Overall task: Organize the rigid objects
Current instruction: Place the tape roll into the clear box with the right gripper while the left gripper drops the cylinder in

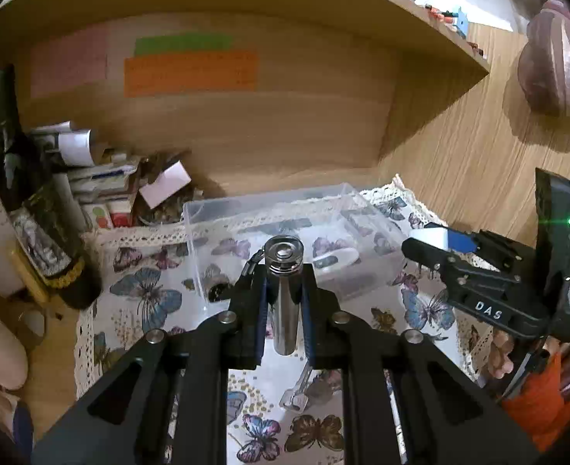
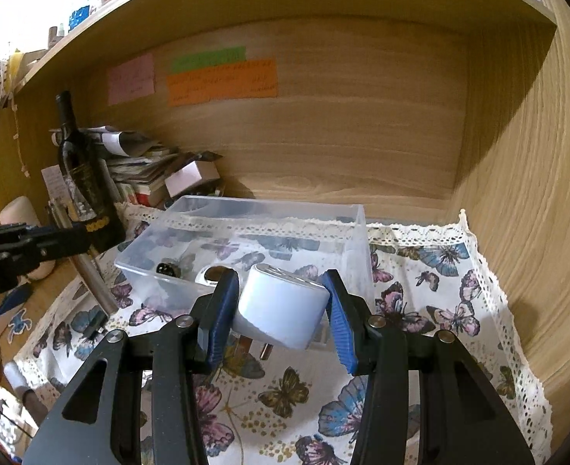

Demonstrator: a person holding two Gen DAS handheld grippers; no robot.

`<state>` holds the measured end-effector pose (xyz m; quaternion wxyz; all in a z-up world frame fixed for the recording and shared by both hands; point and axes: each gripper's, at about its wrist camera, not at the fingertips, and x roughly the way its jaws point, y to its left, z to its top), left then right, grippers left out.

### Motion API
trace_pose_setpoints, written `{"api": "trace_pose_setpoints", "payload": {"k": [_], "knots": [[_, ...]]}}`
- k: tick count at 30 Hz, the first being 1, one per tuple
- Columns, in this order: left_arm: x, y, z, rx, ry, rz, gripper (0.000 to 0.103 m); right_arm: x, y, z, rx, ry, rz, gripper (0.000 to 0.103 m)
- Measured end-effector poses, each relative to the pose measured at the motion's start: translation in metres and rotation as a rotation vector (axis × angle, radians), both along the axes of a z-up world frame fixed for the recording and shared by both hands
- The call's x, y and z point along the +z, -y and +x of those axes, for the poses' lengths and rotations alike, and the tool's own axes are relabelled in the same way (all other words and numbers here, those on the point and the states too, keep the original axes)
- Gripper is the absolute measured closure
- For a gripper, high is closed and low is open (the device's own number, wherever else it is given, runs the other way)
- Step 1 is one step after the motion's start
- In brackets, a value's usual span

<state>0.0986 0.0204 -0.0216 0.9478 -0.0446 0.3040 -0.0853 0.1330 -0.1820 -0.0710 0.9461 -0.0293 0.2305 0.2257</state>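
My left gripper is shut on a silver metal cylinder, a small flashlight, held upright just in front of the clear plastic bin. My right gripper is shut on a white plug adapter with metal prongs underneath, held above the cloth at the bin's near wall. The bin holds a small black object and a white oval item. In the left wrist view the right gripper shows at the right with the white adapter. The left gripper and flashlight show at the left of the right wrist view.
A butterfly-print cloth covers the wooden shelf floor. A dark wine bottle and a pile of papers and boxes stand at the left. Sticky notes hang on the back wall. A small metal clip lies on the cloth.
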Motion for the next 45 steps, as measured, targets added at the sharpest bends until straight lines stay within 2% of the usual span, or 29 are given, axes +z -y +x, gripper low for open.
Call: {"api": "trace_pose_setpoints", "payload": {"k": [11, 17, 25, 32, 36, 41, 43, 45], "knots": [[0.023, -0.007, 0.026, -0.013, 0.045, -0.041, 0.088, 0.020, 0.001, 0.021, -0.017, 0.052, -0.018, 0.061], [0.020, -0.008, 0.049, 0.007, 0.050, -0.020, 0.088, 0.022, -0.005, 0.040, -0.017, 0.050, -0.035, 0.061], [-0.020, -0.011, 0.092, 0.049, -0.057, 0.017, 0.088, 0.000, -0.018, 0.069, -0.003, -0.027, -0.076, 0.061], [-0.046, -0.001, 0.111, 0.012, -0.136, 0.044, 0.088, -0.023, -0.026, 0.088, 0.016, -0.114, -0.101, 0.061], [-0.049, -0.001, 0.115, -0.003, -0.166, 0.020, 0.087, -0.029, -0.028, 0.090, 0.025, -0.137, -0.113, 0.061], [-0.042, -0.006, 0.109, 0.003, -0.146, 0.013, 0.086, -0.034, -0.034, 0.093, 0.039, -0.157, -0.130, 0.061], [-0.037, -0.007, 0.105, 0.010, -0.135, 0.012, 0.083, -0.037, -0.037, 0.093, 0.047, -0.167, -0.136, 0.061], [-0.031, -0.011, 0.098, 0.019, -0.116, 0.009, 0.076, -0.038, -0.038, 0.094, 0.050, -0.169, -0.141, 0.061]]}}
